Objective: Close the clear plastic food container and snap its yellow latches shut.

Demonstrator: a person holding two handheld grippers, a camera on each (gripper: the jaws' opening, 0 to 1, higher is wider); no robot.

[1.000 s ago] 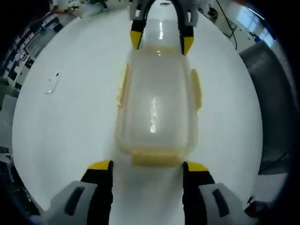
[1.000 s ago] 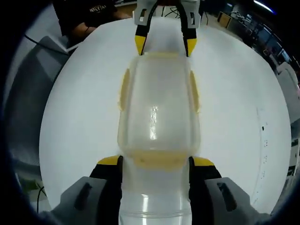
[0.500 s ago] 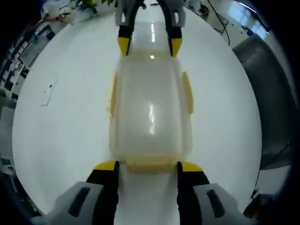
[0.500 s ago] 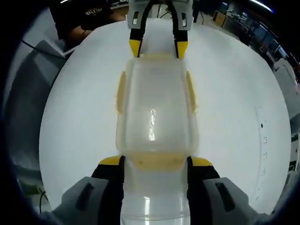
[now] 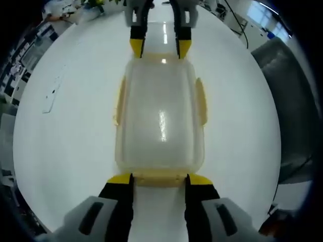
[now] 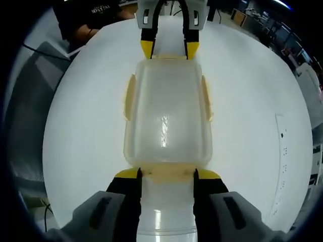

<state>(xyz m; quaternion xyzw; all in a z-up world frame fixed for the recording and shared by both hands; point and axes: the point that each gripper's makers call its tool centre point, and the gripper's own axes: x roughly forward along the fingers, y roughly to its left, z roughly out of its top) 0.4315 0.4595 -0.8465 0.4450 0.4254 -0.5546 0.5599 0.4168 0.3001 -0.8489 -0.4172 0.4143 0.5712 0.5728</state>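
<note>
Your container (image 5: 160,121) sits lid-on in the middle of the round white table (image 5: 65,131), with one gripper at each short end. In the left gripper view, your left gripper (image 5: 158,177) has its yellow-tipped jaws set either side of the near end latch (image 5: 159,177), tips right against the container's end; whether they are pressing it you cannot tell from here. Across the lid, your right gripper (image 5: 158,46) meets the far end the same way. In the right gripper view, the picture mirrors: your right gripper (image 6: 166,174) brackets the near end latch (image 6: 166,174) with its jaws apart, and the left gripper (image 6: 169,48) stands at the far end. The yellow side latches (image 6: 129,98) lie along both long sides of the container (image 6: 166,116), against its walls. A person in a dark top (image 6: 96,15) stands past the table's far edge (image 6: 81,126).
</note>
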